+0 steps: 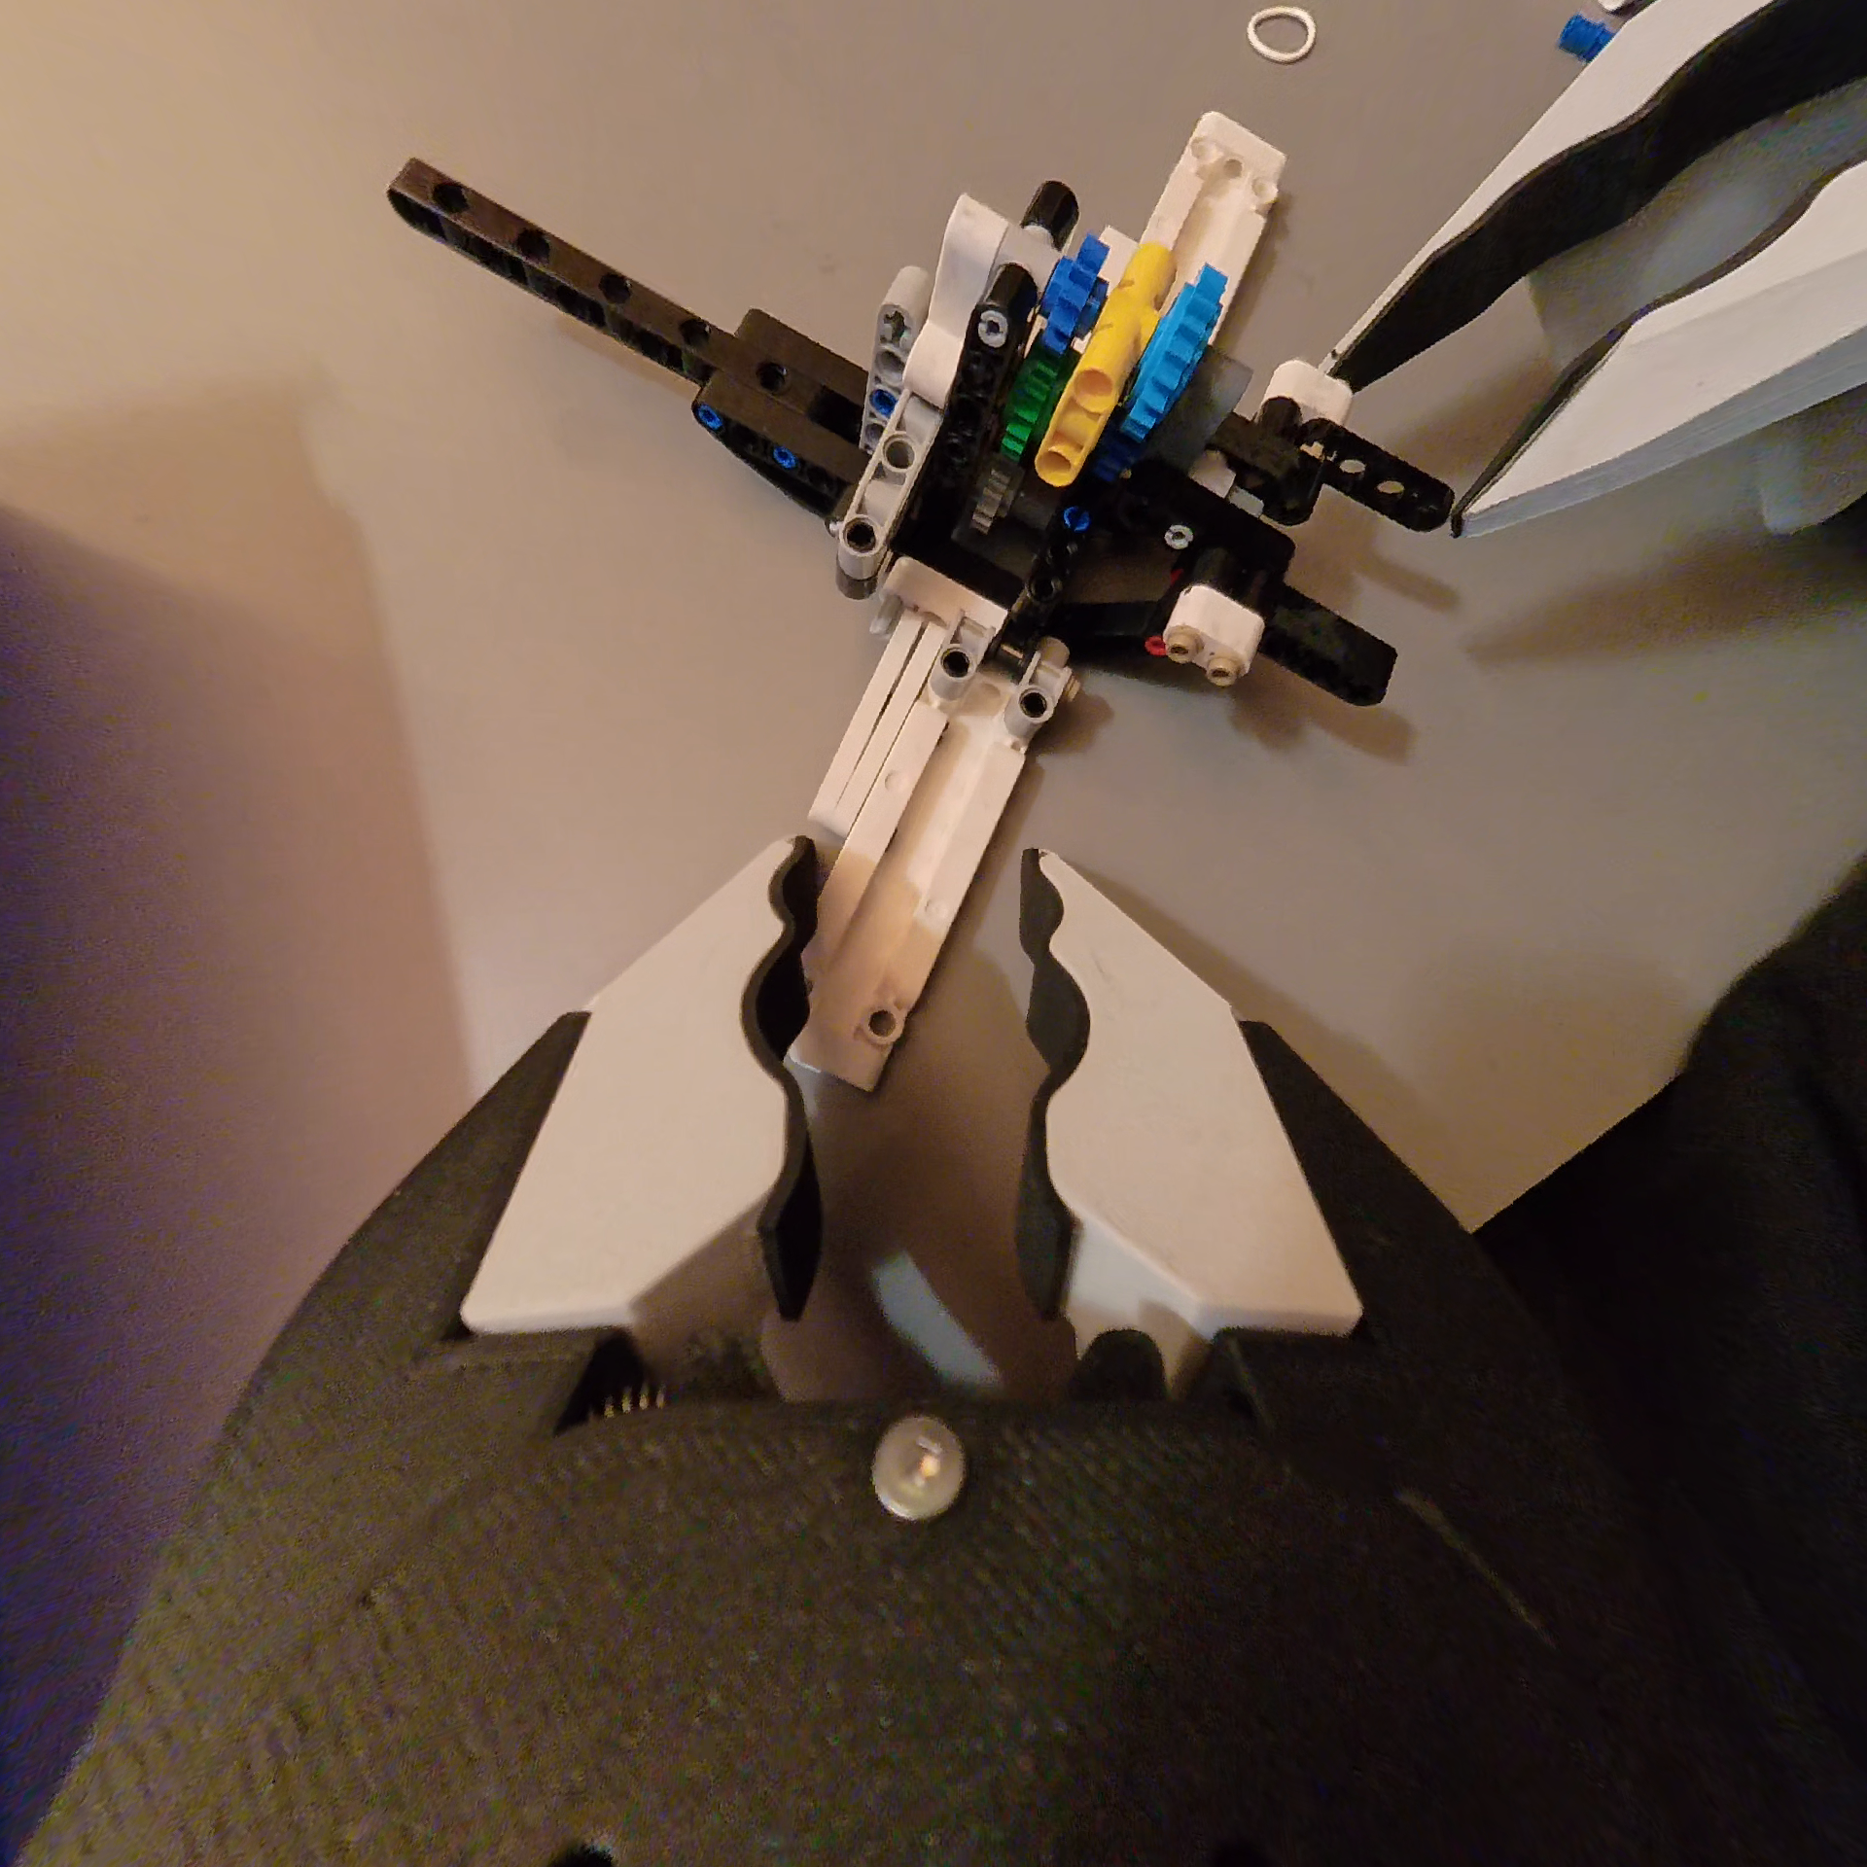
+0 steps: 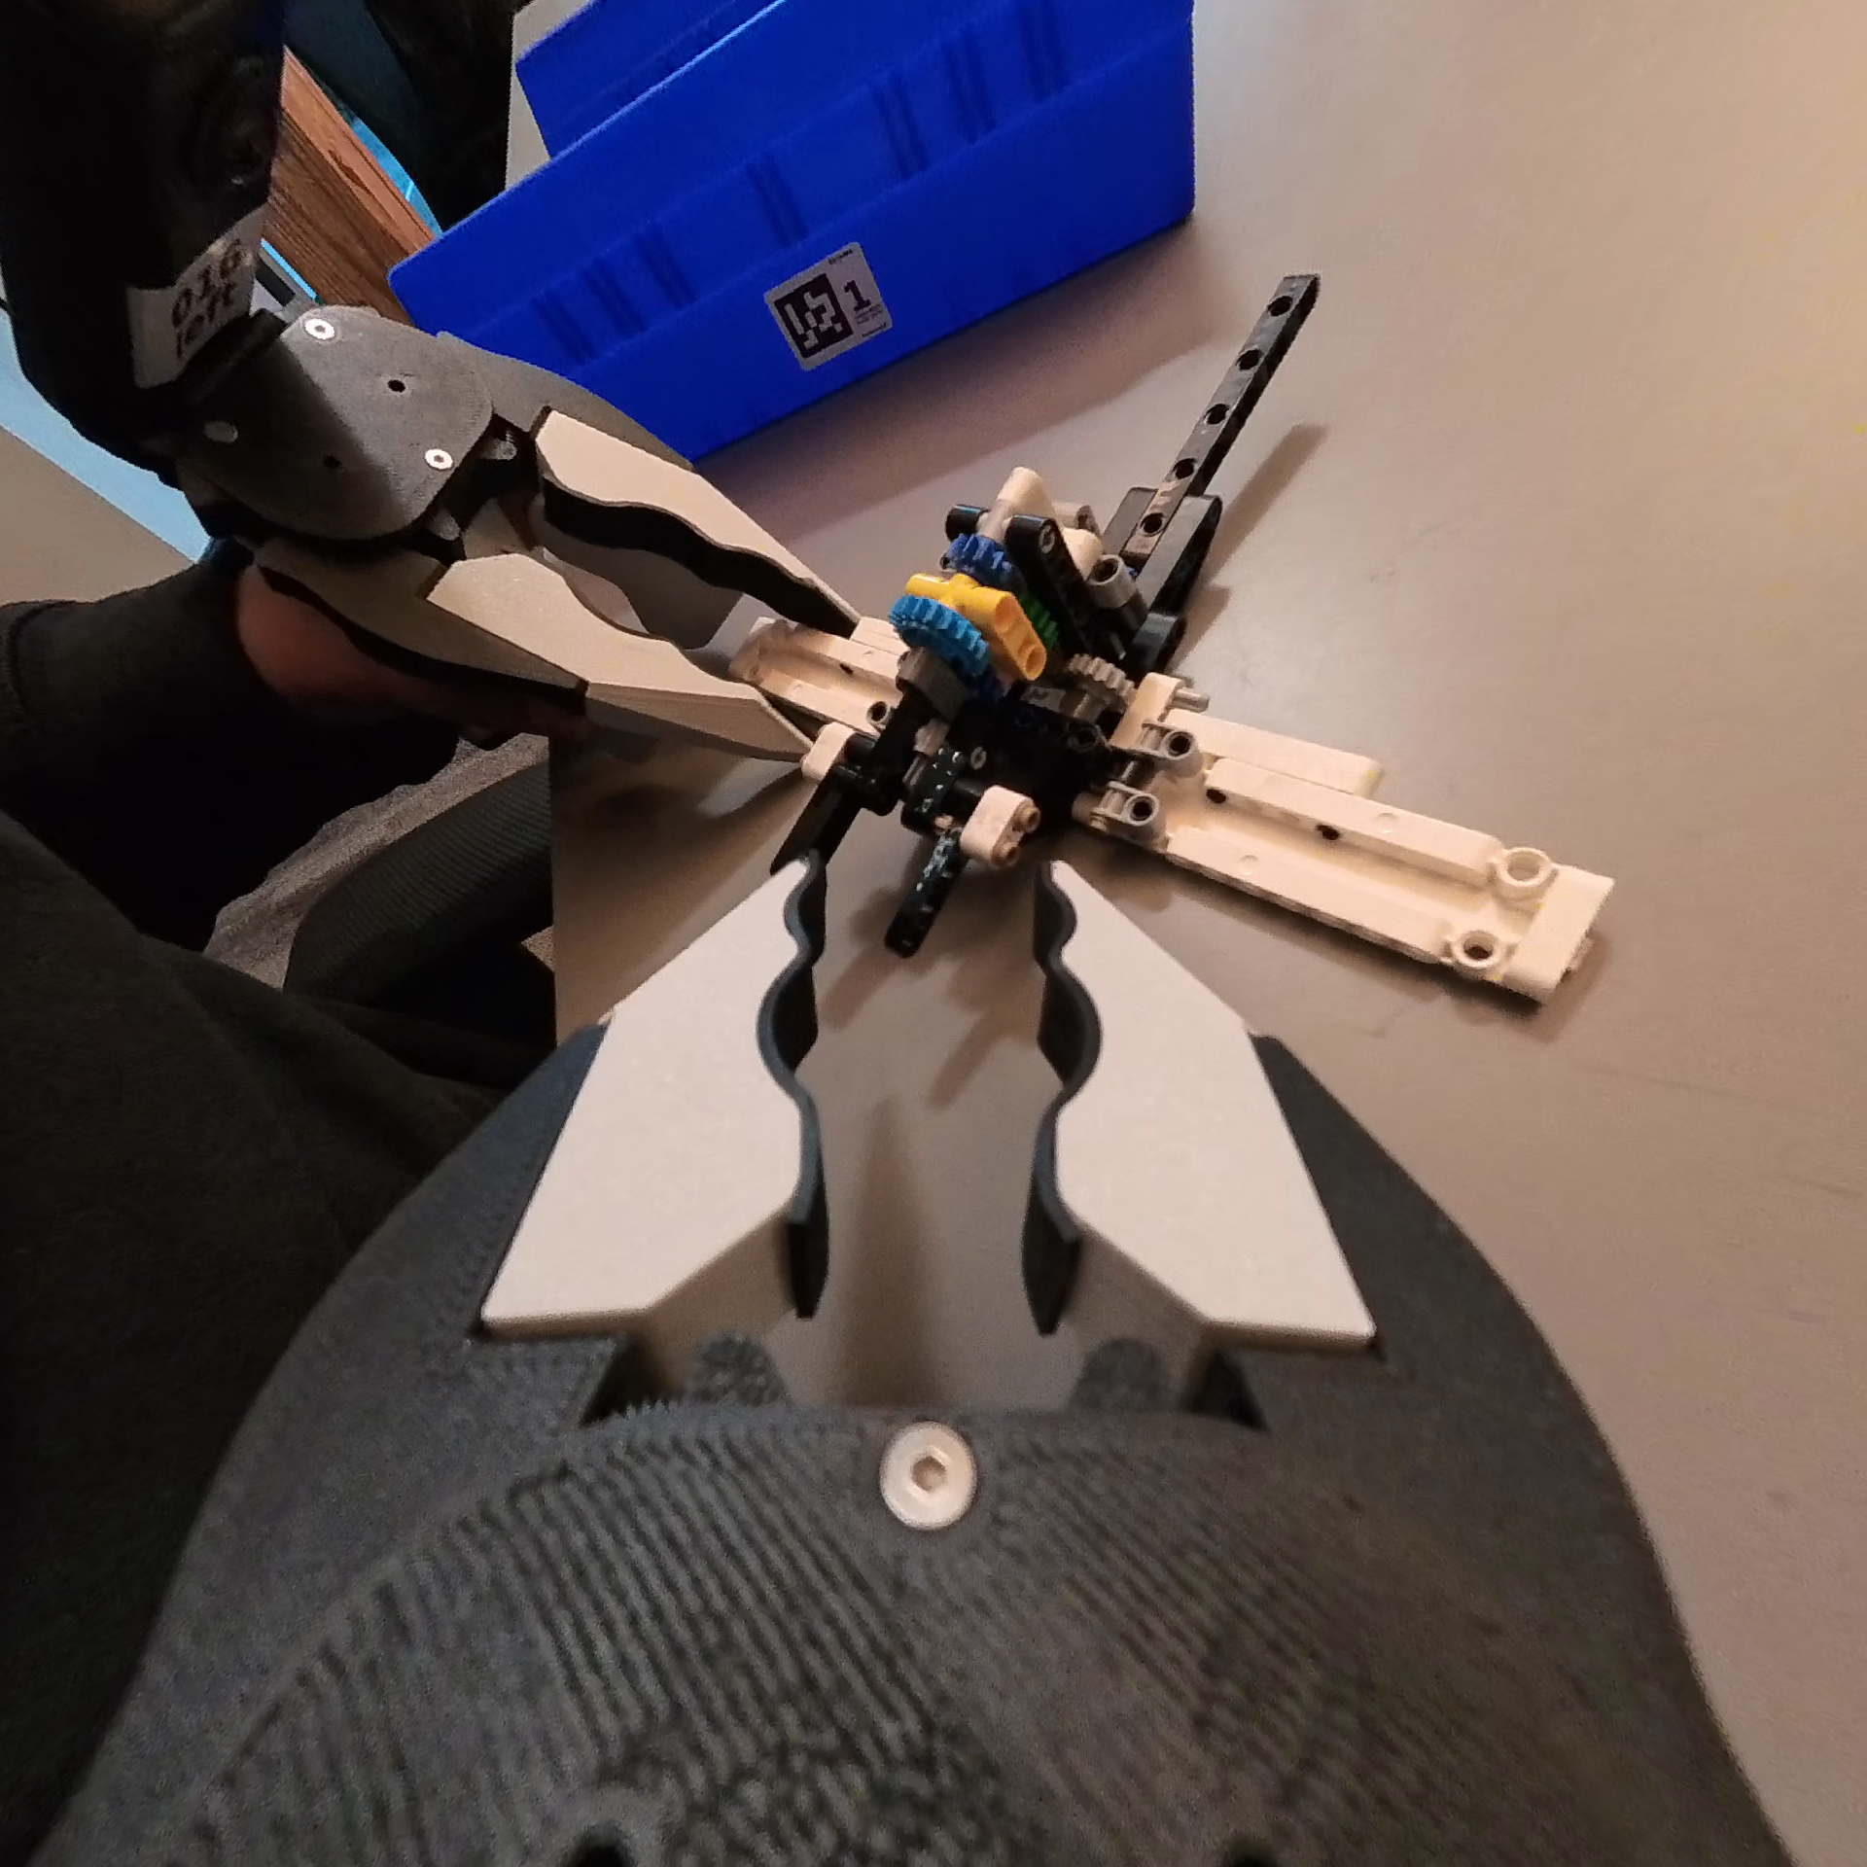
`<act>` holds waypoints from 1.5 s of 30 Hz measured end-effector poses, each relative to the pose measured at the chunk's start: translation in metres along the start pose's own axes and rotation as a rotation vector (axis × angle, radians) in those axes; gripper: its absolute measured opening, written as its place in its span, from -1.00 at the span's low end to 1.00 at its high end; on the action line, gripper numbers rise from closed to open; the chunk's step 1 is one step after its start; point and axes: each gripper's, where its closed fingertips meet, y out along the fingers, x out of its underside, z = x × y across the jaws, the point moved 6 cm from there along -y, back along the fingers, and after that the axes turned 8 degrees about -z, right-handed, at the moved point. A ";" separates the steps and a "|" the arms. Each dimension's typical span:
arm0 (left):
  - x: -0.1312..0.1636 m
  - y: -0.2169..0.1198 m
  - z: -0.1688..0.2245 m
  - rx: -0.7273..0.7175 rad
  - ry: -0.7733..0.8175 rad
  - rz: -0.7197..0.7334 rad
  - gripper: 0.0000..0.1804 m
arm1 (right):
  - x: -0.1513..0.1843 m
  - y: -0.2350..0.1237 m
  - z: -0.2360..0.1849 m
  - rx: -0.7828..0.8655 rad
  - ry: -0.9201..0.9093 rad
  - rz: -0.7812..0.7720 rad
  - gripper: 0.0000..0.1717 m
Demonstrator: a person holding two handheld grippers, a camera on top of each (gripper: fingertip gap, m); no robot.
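A toy-brick model (image 1: 1071, 404) lies on the grey table (image 1: 505, 606). It has black beams, long white panels, blue and green gears and a yellow connector. My left gripper (image 1: 917, 859) is open around the near white panel (image 1: 909, 889). The left pad (image 1: 783, 970) touches the panel's edge, and the right pad (image 1: 1051, 970) stands clear of it. My right gripper (image 2: 929, 867) is open, with a short black beam (image 2: 924, 889) loose between its fingertips. In the left wrist view the right gripper (image 1: 1404, 450) straddles a black beam (image 1: 1384, 485) at the model's far side.
A blue bin (image 2: 859, 182) with a square marker label stands behind the model. A small white ring (image 1: 1281, 35) and a small blue piece (image 1: 1576, 35) lie at the table's far edge. A person's dark sleeve (image 2: 152, 707) is at the left.
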 end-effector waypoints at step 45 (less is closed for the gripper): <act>-0.060 0.023 0.018 0.171 -0.082 0.204 -0.85 | -0.026 0.009 0.026 0.205 -0.291 -0.104 -0.73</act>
